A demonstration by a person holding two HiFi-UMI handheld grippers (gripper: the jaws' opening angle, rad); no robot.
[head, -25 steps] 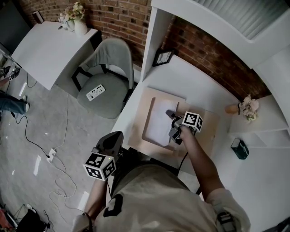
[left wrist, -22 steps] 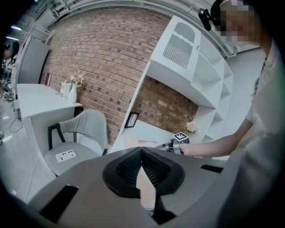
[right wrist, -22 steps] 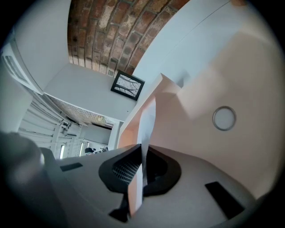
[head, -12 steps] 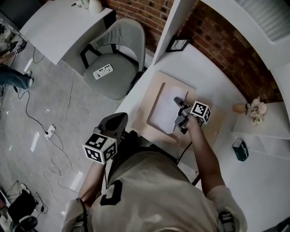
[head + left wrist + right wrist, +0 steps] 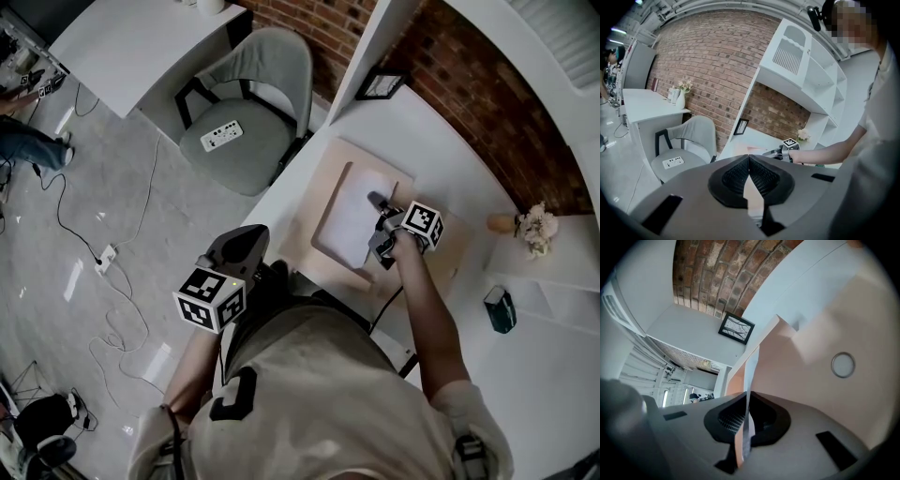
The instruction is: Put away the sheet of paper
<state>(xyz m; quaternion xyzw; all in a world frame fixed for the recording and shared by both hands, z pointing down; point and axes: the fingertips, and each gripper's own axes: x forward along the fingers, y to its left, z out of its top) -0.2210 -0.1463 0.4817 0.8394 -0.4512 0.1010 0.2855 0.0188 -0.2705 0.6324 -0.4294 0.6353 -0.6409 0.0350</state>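
Note:
A white sheet of paper lies on a beige desk mat on the white desk. My right gripper is at the sheet's right edge, shut on it. In the right gripper view the paper stands edge-on between the jaws of that gripper, with a thin pinkish layer pressed against it. My left gripper hangs off the desk's near left side, in front of the person's body. Its jaws are shut with nothing between them.
A grey chair carrying a white power strip stands left of the desk. A framed picture leans at the desk's back. Dried flowers and a teal box sit on shelves at the right. A metal ring shows on the mat.
The head view has swung so the desk sits higher and further right. My right gripper stays at the paper's right edge. The left gripper has risen slightly.

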